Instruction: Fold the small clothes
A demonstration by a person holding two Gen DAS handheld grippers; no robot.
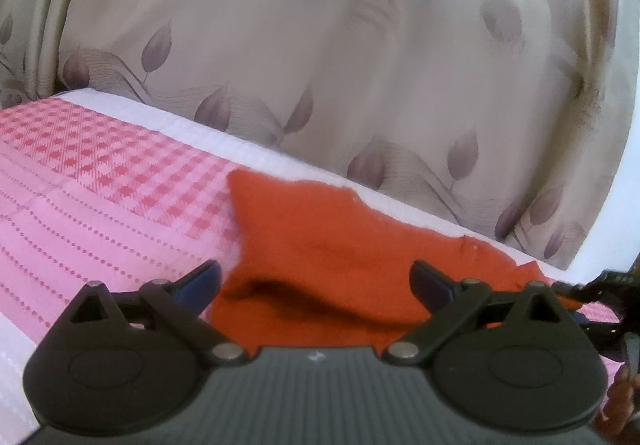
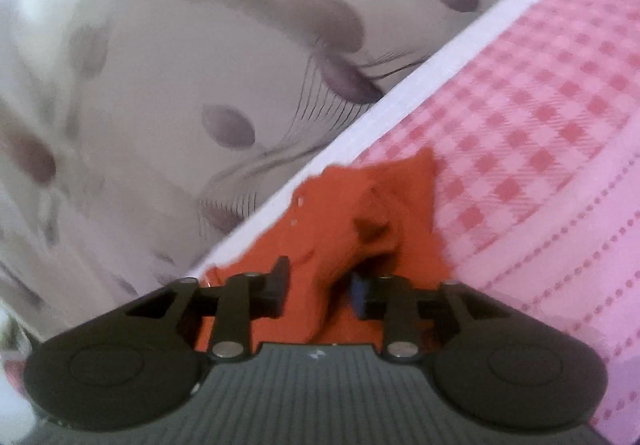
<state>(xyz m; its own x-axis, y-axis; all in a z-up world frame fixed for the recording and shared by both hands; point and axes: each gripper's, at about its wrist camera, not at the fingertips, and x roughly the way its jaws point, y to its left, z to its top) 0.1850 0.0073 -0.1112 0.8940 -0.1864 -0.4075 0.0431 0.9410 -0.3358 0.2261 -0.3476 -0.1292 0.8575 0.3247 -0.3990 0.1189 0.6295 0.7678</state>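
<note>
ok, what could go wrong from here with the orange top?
1. The small orange knit garment lies at the far edge of the pink checked bedspread; a pull that way could drag it off.
2. The right gripper has a bunched ridge of cloth between parted jaws, so it may catch several layers or slip.
3. The left gripper stands open above it, pinning nothing, so the cloth can slide.

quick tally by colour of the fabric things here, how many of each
orange: 1, the small garment lying on the bed
pink: 1, the checked and dotted bedcover
white: 1, the sheet edge beyond the bedcover
cream with purple leaves: 1, the curtain behind the bed
total: 4
</note>
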